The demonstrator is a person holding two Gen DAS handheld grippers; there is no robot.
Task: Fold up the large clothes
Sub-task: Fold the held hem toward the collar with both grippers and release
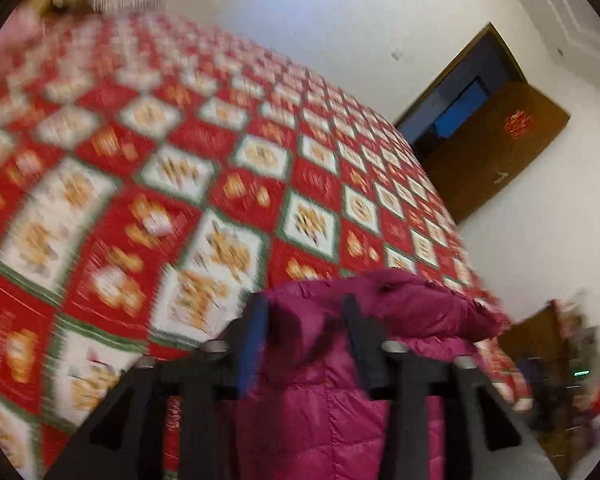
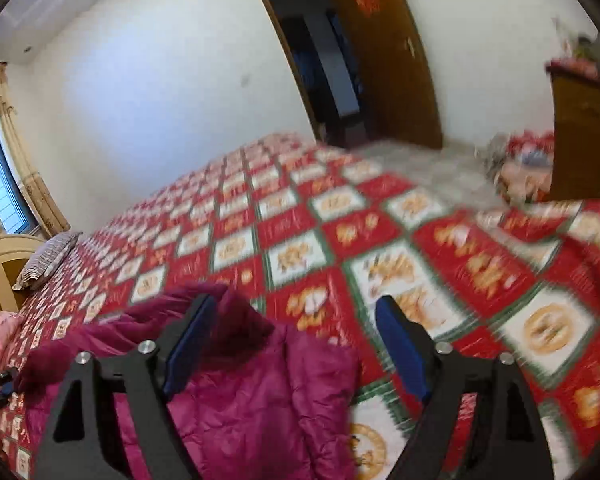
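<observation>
A magenta puffer jacket [image 1: 340, 392] lies on the red, white and green patterned bedspread [image 1: 160, 168]. In the left wrist view my left gripper [image 1: 306, 312] has its fingers narrowed around a raised fold of the jacket, which fills the gap between them. In the right wrist view the jacket [image 2: 240, 392] lies at lower left. My right gripper [image 2: 292, 320] is open wide, its left finger [image 2: 192, 336] over the jacket's edge and its right finger [image 2: 400, 340] over the bedspread [image 2: 380, 232]. Both views are motion-blurred.
A striped pillow [image 2: 48, 260] and headboard are at the bed's far left. An open brown door [image 2: 384, 52] is in the far wall. A wooden cabinet [image 2: 584, 136] with clutter stands to the right. A curtained window [image 2: 0, 168] is at left.
</observation>
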